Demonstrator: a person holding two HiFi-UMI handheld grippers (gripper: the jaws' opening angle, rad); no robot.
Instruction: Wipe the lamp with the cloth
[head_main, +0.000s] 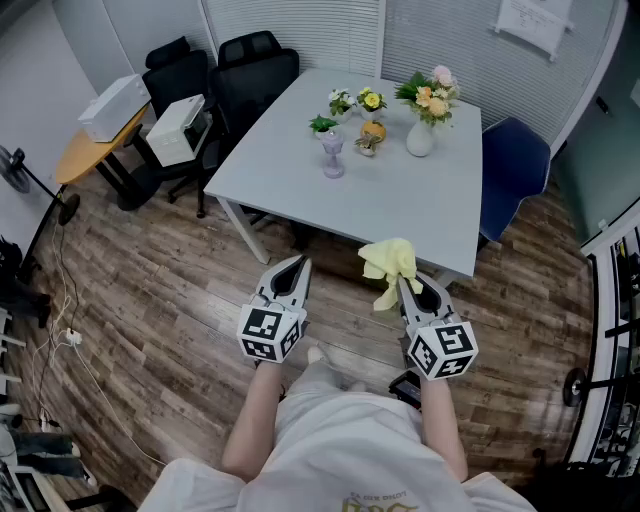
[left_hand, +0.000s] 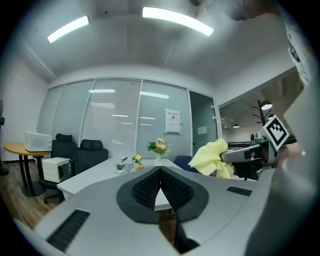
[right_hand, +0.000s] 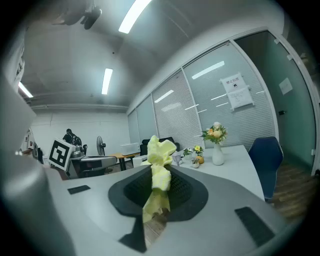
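A small pale purple lamp (head_main: 332, 157) stands on the grey table (head_main: 400, 215), among little flower pots; it also shows far off as the lamp (left_hand: 128, 165) and the lamp (right_hand: 176, 159). A yellow cloth (head_main: 389, 263) is bunched at the tip of my right gripper (head_main: 407, 282), which is shut on it near the table's front edge. In the right gripper view the cloth (right_hand: 160, 155) sticks up and hangs down between the jaws of the right gripper (right_hand: 159, 173). My left gripper (head_main: 299, 264) is shut and empty, beside the right one; the left gripper (left_hand: 160, 170) shows its jaws pressed together.
A white vase of flowers (head_main: 421, 136) and small flower pots (head_main: 371, 102) stand at the table's far side. Black chairs (head_main: 252, 62) are at the left, a blue chair (head_main: 514, 165) at the right. A round wooden table (head_main: 92, 150) with white machines stands far left.
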